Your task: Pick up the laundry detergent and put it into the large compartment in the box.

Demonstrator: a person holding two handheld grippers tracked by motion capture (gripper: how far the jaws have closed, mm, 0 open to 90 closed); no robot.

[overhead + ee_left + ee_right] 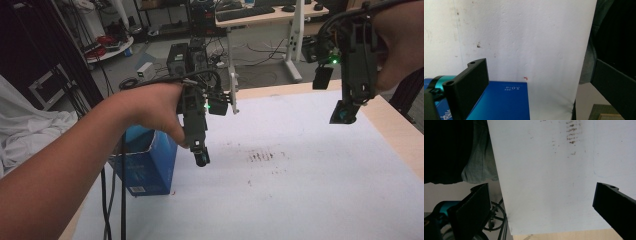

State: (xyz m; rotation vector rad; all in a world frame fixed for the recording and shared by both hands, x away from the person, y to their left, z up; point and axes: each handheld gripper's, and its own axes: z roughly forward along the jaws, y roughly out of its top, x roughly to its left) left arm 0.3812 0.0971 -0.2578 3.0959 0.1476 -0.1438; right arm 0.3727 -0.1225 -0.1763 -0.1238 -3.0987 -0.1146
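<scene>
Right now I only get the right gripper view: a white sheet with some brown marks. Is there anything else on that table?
Observer: Yes. A blue box stands at the left edge of the white sheet.
Operator: Is anything holding it?
Observer: No. The left hand-held gripper hangs beside the box over the sheet. Its jaws are wide apart with nothing between them.
Operator: And where is my own one?
Observer: The right hand-held gripper is held up over the sheet's far right corner, pointing down.
</scene>
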